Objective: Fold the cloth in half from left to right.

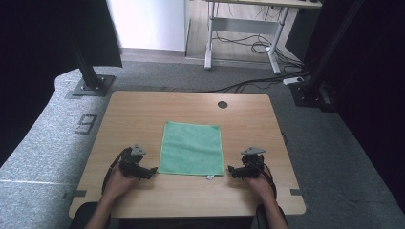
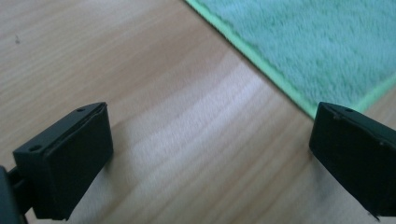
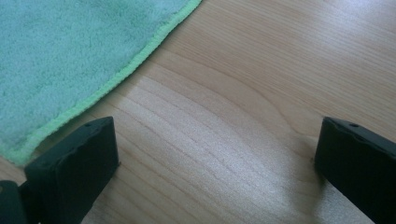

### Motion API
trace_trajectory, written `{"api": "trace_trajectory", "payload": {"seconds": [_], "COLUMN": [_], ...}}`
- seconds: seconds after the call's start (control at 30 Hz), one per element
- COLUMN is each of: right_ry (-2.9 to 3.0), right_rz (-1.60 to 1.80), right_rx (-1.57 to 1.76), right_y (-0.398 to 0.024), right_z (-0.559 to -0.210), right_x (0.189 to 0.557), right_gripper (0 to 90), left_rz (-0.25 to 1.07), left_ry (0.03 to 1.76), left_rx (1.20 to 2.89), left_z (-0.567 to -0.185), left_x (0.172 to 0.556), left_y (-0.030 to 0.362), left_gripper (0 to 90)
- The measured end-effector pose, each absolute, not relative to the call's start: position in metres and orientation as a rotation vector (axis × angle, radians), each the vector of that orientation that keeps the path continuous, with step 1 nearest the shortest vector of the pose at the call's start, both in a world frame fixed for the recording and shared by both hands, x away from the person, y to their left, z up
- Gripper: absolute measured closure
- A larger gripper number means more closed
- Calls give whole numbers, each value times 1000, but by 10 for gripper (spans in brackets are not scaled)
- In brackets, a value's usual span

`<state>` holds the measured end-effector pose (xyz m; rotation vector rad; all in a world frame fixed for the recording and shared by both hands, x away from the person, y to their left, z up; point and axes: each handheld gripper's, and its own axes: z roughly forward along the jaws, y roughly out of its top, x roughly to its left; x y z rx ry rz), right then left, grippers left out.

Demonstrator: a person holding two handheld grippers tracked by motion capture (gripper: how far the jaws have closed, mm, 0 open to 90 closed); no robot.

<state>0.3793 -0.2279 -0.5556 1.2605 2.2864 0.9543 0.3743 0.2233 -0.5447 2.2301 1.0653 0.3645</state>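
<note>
A green cloth (image 1: 192,148) lies flat and spread out in the middle of the wooden table (image 1: 143,114). My left gripper (image 1: 152,171) rests on the table just off the cloth's near left corner, jaws wide apart over bare wood. In the left gripper view the cloth (image 2: 317,42) sits at the upper right, its corner near the right jaw. My right gripper (image 1: 231,171) sits beside the cloth's near right corner, also open and holding nothing. In the right gripper view the cloth (image 3: 70,56) covers the upper left, its edge close to the left jaw.
A small white tag (image 1: 209,177) sticks out at the cloth's near right corner. A round cable hole (image 1: 222,104) sits near the table's far edge. Beyond the table stand a black post base (image 1: 90,86), a desk frame (image 1: 243,33) and floor cables (image 1: 258,83).
</note>
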Motion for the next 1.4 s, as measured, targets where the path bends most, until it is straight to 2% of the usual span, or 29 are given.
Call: {"api": "trace_trajectory", "payload": {"seconds": [0.17, 0.5, 0.9, 1.4], "right_ry": [2290, 2265, 2329, 2252], "right_rz": [959, 1015, 930, 890], "right_rx": [1288, 1289, 1247, 1297], "right_y": [-222, -207, -197, -224], "right_z": [-553, -544, -552, -552], "right_x": [378, 372, 373, 384], "right_gripper": [0, 0, 0, 0], "left_rz": [386, 429, 449, 386], "left_ry": [1063, 1069, 1087, 1018], "left_rx": [2161, 2172, 2231, 2269], "left_z": [-537, -539, -545, -545], "left_x": [395, 419, 414, 383], "left_y": [218, 204, 198, 172], "left_gripper": [0, 0, 8, 10]}}
